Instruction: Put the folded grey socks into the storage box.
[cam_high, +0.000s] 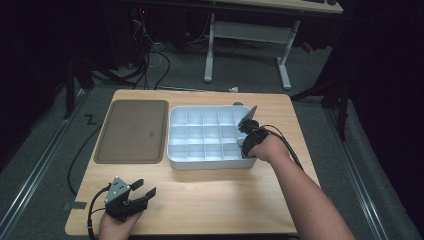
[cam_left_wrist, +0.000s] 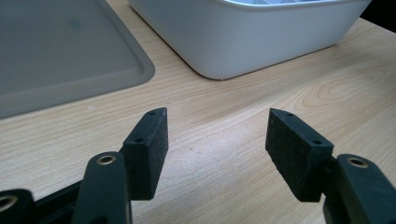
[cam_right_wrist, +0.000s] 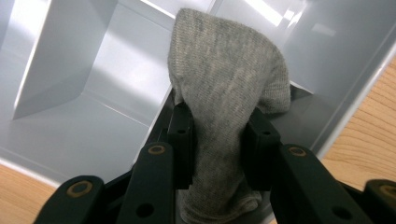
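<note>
A person seated at a light wooden table (cam_high: 210, 195) works two handheld grippers over a white compartment tray (cam_high: 210, 162), with the right gripper (cam_right_wrist: 219, 140) pinching a grey sock (cam_right_wrist: 224, 93) between its black jaws. The sock bunches up above the pads (cam_right_wrist: 182, 140) and hangs inside the tray's right-hand edge, over one of the end compartments; from the high view the right gripper (cam_high: 246, 131) sits at that same right side of the tray, though which cell lies beneath it cannot be told. The left gripper (cam_high: 142, 194) rests near the table's front left corner, well apart from the tray, its jaws spread wide with nothing between them, and its own camera looks across bare wood toward the tray's white wall (cam_left_wrist: 261, 42) and the brown mat (cam_left_wrist: 60, 51) beside it. The step in hand appears to be placing the sock into a compartment. The next move likely calls for lowering the bundle fully below the dividers, centring it in a single cell, and only then parting the jaws so that the fabric does not drape across a partition or spill over the rim.
</note>
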